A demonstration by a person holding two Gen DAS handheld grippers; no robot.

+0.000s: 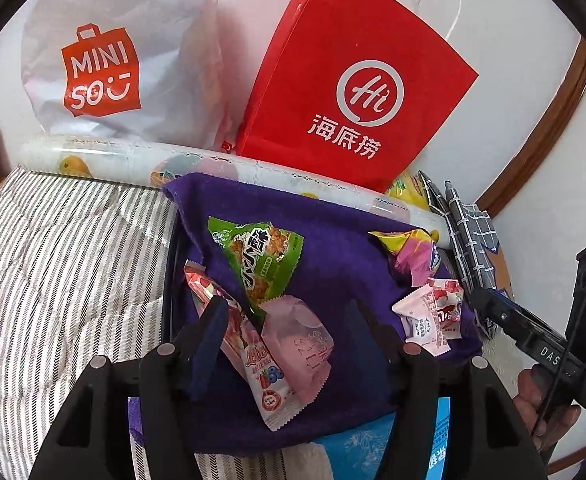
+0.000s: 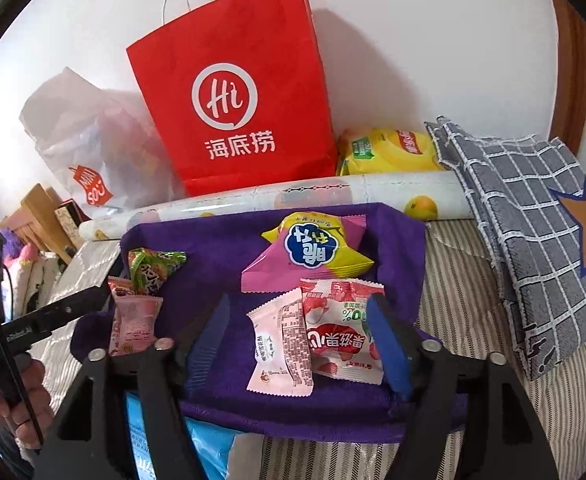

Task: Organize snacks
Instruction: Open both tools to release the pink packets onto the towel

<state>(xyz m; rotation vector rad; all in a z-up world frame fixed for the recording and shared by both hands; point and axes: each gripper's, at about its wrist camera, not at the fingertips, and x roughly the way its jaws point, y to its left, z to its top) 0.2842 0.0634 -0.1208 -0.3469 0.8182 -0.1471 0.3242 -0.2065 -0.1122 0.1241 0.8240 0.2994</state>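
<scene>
Several snack packets lie on a purple cloth [image 1: 333, 272] [image 2: 221, 248] over a box. My left gripper [image 1: 289, 320] is open, its fingers either side of a pale pink packet [image 1: 297, 340] and a pink strawberry bar [image 1: 249, 340]; a green packet [image 1: 261, 256] lies beyond. My right gripper [image 2: 297, 332] is open around a pink-white packet [image 2: 281, 344] and a red-white jelly packet [image 2: 341, 328]. A yellow-pink packet [image 2: 313, 248] lies beyond them. The left-side packets show at the left of the right wrist view [image 2: 133, 320].
A red paper bag [image 1: 353, 80] [image 2: 233, 92] and a white Miniso bag [image 1: 113, 52] stand against the wall. A rolled sheet [image 1: 133, 160] [image 2: 373, 196], a yellow chips bag [image 2: 389, 152] and a checked cloth [image 2: 533, 232] lie behind. Striped bedding [image 1: 65, 260] surrounds the cloth.
</scene>
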